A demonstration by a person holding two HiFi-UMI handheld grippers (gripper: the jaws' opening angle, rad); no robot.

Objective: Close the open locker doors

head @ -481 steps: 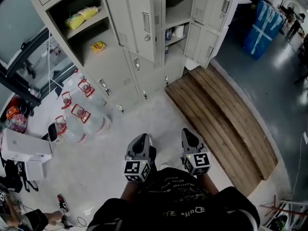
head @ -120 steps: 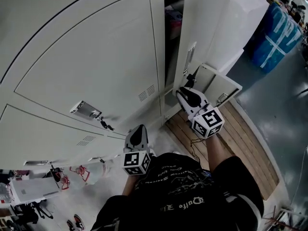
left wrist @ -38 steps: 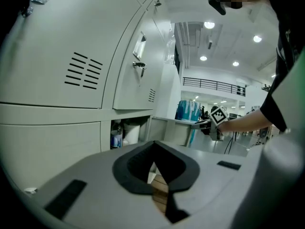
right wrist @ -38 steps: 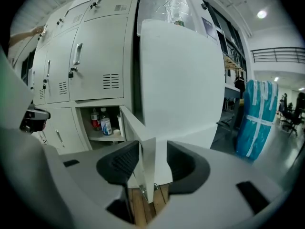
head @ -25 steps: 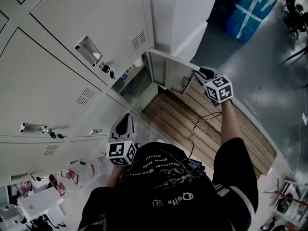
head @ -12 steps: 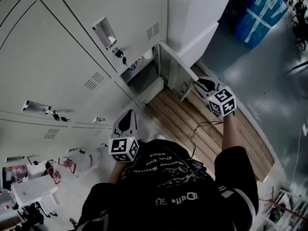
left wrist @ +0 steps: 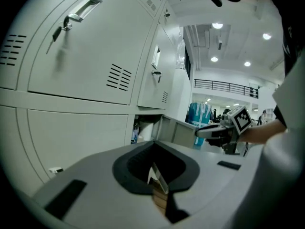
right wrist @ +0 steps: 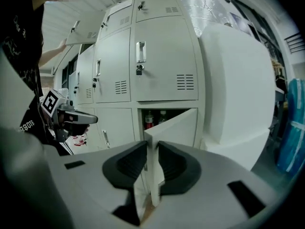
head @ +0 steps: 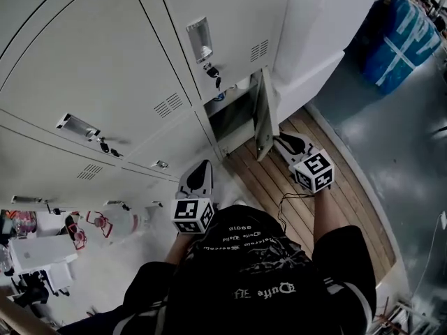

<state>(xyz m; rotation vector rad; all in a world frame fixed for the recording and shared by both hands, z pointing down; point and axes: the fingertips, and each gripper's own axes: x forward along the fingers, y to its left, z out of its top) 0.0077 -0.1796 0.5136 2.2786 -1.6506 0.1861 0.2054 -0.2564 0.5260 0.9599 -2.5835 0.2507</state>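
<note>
Firstly, the right tongs point(right wrist: 152, 144): two black-padded jaws pinching the free upright edge of the pale grey sheet-metal locker door point(right wrist: 174, 123). The jaws have just been closing, with that edge between them. The head view shows the same tongs point(head: 278, 140) just beside the door point(head: 264, 114), and the white marker cube behind them.

Left tongs point(left wrist: 155, 144): black tips pressed together, with nothing between them. They are held low point(head: 202, 166) in front of the shut lower doors, well apart from the open door point(left wrist: 178, 131).

Locker door, position: bottom row, last column beside the large white block point(right wrist: 238, 94). In the right gripper view it is hinged on its right. It stands ajar, swung partly out over the floor.

Open dark locker compartment point(head: 234, 114): behind the door. Two bottles stand inside, one a red-labelled bottle point(right wrist: 148, 119).

Bank of pale grey steel lockers point(head: 105, 68): the other doors in the head view are shut. Each has louvre slots and a recessed metal handle, and several have hanging keys.

Brown wooden plank platform point(head: 335, 187): on the floor under the right tongs, against the locker base.

Blue wrapped bundle with white straps point(head: 405, 33): on the glossy grey floor, well apart from the lockers.

Clear water jugs with red handles point(head: 98, 223): on the floor at the left, near a white box point(head: 38, 253).
</note>
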